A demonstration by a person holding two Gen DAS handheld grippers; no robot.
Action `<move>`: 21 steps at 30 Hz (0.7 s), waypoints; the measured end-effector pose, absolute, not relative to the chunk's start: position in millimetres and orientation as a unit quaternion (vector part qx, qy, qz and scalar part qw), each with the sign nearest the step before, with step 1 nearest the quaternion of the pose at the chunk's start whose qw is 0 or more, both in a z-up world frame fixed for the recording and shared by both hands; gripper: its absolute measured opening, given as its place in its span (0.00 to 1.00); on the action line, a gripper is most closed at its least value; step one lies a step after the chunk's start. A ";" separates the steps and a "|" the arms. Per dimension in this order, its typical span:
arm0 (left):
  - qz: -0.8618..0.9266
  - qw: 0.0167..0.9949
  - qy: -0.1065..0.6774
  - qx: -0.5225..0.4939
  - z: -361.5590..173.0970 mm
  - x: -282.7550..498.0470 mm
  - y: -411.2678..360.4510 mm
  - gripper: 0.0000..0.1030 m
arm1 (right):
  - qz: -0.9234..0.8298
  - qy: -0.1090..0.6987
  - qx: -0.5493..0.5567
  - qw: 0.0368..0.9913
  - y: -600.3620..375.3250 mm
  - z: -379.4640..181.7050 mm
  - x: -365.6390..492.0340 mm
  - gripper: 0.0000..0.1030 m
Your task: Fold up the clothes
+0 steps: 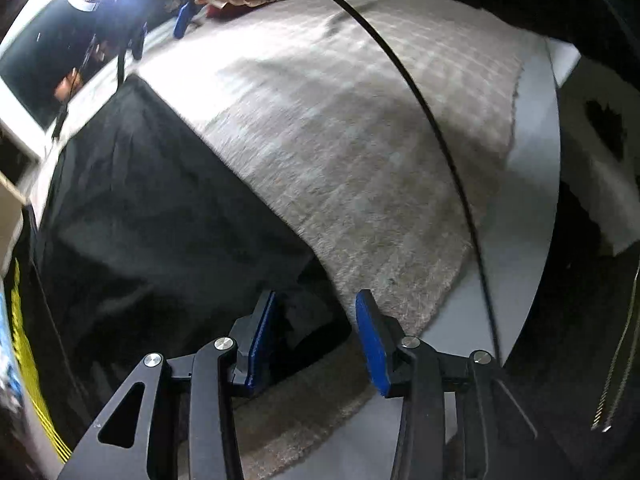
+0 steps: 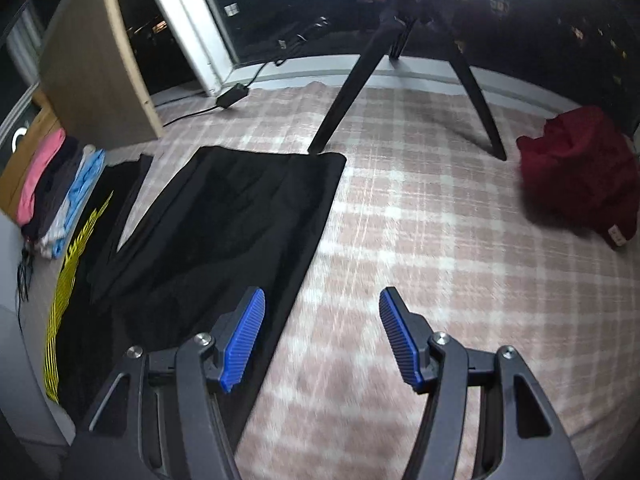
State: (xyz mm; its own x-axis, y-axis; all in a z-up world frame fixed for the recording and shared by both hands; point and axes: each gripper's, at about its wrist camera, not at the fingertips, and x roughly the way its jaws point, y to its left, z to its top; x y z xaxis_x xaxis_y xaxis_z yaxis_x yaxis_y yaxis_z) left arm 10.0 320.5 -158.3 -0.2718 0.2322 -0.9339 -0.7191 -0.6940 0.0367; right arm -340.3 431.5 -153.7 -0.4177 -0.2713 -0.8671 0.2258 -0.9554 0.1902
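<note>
A black garment (image 2: pixel 224 228) lies flat, folded into a long rectangle, on a pink plaid blanket (image 2: pixel 420 240). In the left wrist view the same black garment (image 1: pixel 160 216) fills the left half. My left gripper (image 1: pixel 316 312) is open and empty, hovering over the garment's near corner. My right gripper (image 2: pixel 322 312) is open and empty, just above the garment's right edge, its left finger over the cloth and its right finger over the blanket. A crumpled dark red garment (image 2: pixel 580 176) lies at the right.
A second black garment with yellow print (image 2: pixel 76 264) lies left of the folded one. A stack of folded clothes (image 2: pixel 56 192) sits at the far left. Black tripod legs (image 2: pixel 344 96) stand on the blanket at the back. A black cable (image 1: pixel 436 132) crosses the left wrist view.
</note>
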 end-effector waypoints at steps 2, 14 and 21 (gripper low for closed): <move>0.760 0.318 0.218 -0.524 -158.4 5.6 317.7 0.23 | -0.841 -0.021 0.520 0.147 426.1 -159.6 -350.3 0.57; 0.762 0.343 0.050 -0.547 -135.2 -25.8 269.5 0.08 | -0.837 -0.028 0.527 0.144 396.8 -189.7 -406.6 0.33; 0.760 0.377 0.000 -0.529 -121.0 -27.9 250.8 0.08 | -0.834 -0.113 0.515 0.163 409.9 -161.7 -407.1 0.03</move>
